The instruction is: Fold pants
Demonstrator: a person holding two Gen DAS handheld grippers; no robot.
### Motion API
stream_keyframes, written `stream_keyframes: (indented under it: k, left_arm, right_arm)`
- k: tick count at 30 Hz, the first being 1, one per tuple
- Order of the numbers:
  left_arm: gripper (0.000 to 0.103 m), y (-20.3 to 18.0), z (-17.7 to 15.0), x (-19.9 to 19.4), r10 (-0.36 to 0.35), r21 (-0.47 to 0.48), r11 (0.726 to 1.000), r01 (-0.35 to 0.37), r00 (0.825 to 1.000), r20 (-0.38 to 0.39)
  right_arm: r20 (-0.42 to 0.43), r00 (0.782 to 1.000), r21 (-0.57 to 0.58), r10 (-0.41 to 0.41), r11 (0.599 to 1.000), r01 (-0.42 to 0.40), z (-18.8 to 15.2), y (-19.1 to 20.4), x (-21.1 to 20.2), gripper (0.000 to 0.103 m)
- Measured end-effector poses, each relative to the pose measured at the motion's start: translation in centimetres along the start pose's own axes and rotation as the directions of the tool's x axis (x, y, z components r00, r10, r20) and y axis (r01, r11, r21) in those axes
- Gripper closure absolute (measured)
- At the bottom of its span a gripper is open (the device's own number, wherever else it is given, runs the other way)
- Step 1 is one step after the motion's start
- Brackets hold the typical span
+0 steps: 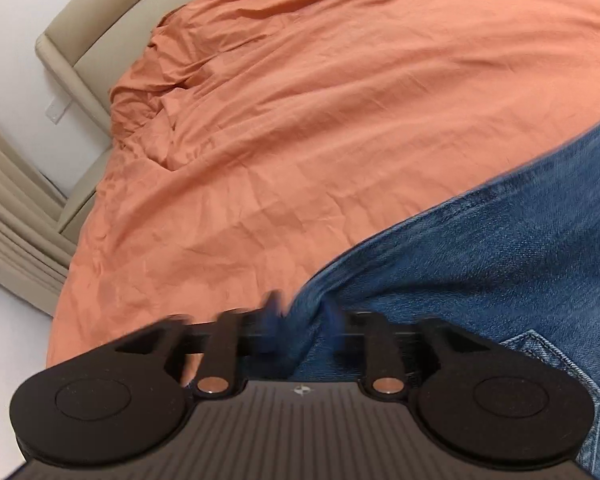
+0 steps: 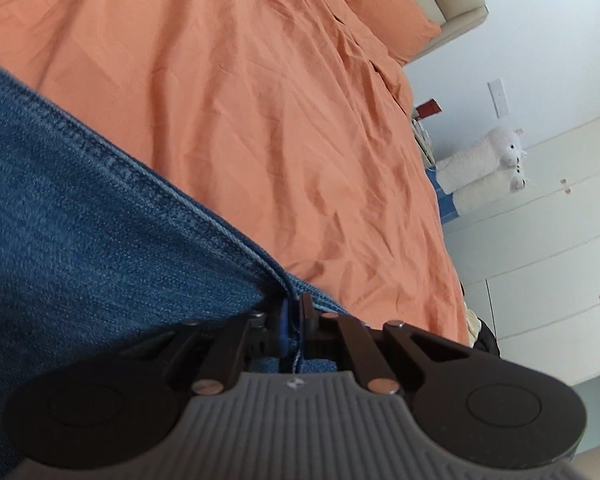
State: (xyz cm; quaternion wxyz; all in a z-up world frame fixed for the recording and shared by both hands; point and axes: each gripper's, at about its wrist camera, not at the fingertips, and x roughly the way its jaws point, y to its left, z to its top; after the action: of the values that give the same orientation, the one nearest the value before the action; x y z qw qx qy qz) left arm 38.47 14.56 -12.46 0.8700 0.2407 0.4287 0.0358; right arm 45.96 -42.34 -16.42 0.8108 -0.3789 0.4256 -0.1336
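So the blue jeans (image 1: 500, 248) are lying on a bed covered with a wrinkly orange sheet (image 1: 320, 100), and that sheet is pretty much the whole scene. In the left wrist view the denim fills the lower right, with a stitched back pocket down at the right edge, and a fold of it runs right up to the left tool (image 1: 300, 312). That tool's fingers are blurred, but they stand apart with the denim edge between them and the pads don't look like they're pressing on it.

The right tool (image 2: 294, 316) is nearly closed, with a thin hem of the jeans (image 2: 80, 220) running between its fingers (image 2: 307, 312); whether the pads are actually biting the cloth is hard to tell.

Around the bed: a beige padded headboard (image 1: 72, 36) and white wall on the left view's far side. On the right view there's an orange pillow (image 2: 384, 12) near the headboard, a white plush toy (image 2: 496, 156) sitting on something blue beside the bed, and white cabinet doors (image 2: 552, 264) behind it.

No containers anywhere. Loads of open sheet ahead of both tools, nothing sitting on it, and the bed's edges are well away from the jeans.
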Motion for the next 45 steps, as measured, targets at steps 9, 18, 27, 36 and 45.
stream_keyframes:
  k: [9,18,27,36,45]
  left_arm:
    - [0.021,8.8,-3.3,-7.0,-0.143,-0.245,0.958,0.152,0.988,0.051]
    - [0.017,16.1,-13.3,-8.8,-0.272,-0.619,0.746,0.247,0.961,0.057]
    - [0.013,17.3,-20.1,-5.3,-0.477,-0.757,0.547,0.356,0.876,0.067]
    - [0.017,18.2,-19.6,0.4,-0.590,-0.830,0.303,0.468,0.776,0.222]
    - [0.083,17.5,-13.9,-6.6,-0.456,-0.621,0.611,0.491,0.859,0.231]
  right_arm:
    - [0.087,0.984,0.096,0.153,0.982,-0.161,2.3,-0.1,-8.5,0.032]
    - [0.180,0.874,0.125,0.452,0.870,-0.476,3.5,7.9,-19.3,0.032]
    - [0.211,0.788,0.043,0.579,0.799,-0.599,4.4,15.9,-27.4,0.030]
    - [0.159,0.791,0.025,0.591,0.798,-0.602,4.8,18.9,-28.0,0.030]
    - [0.132,0.789,0.076,0.600,0.788,-0.612,4.2,18.8,-26.1,0.030]
